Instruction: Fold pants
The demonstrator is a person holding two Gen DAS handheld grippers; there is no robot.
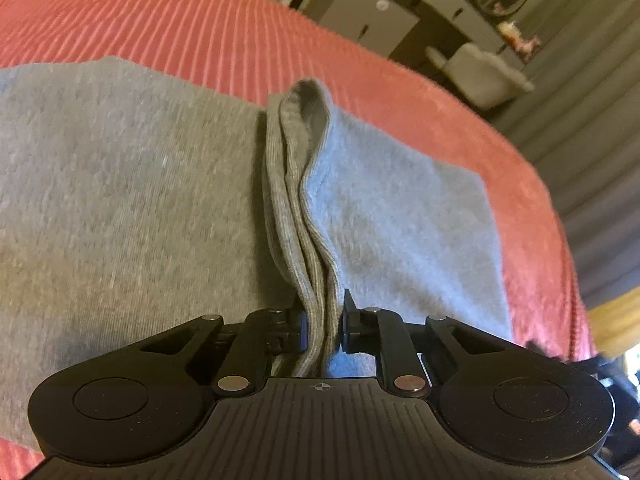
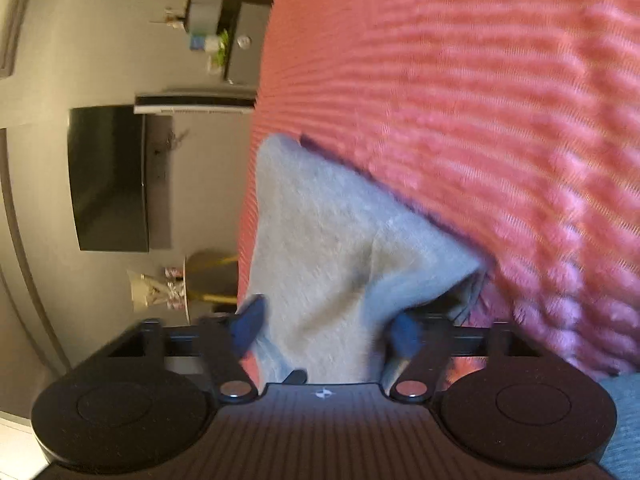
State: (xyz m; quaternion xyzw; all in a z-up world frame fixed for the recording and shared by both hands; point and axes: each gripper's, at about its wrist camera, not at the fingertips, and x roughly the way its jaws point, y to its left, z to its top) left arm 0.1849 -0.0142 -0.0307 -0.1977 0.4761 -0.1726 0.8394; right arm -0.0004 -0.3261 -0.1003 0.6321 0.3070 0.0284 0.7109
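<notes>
1. Grey jersey sweatpants lie spread on a bed covered by a coral ribbed bedspread, the bulk of the cloth running off toward 9 o'clock in the left wrist view.

2. The left gripper has its jaws closed on a ribbed hem of the sweatpants, several layers pinched together and standing up toward 12 o'clock, with a loose flap falling away toward 2 o'clock.

3. The right gripper frames a second bunch of grey cloth; its blue-tipped fingers sit wider apart with fabric between them, but motion blur means it cannot be told whether they truly grip or merely straddle it.

4. Judged from this, the step in hand is carrying a held end over to make a fold. To do it well, both ends should probably travel together at matched height so the hem stays level and no diagonal drag forms.

5. The pinched layers look uneven at 12 o'clock in the left view; keeping light tension between the two grippers would likely help them land square.

6. Risk: soft knit slips easily, so a thin layer could slide out of the left pinch if the lift is hurried.

7. A dresser stands beyond the bed at 1 o'clock.
</notes>
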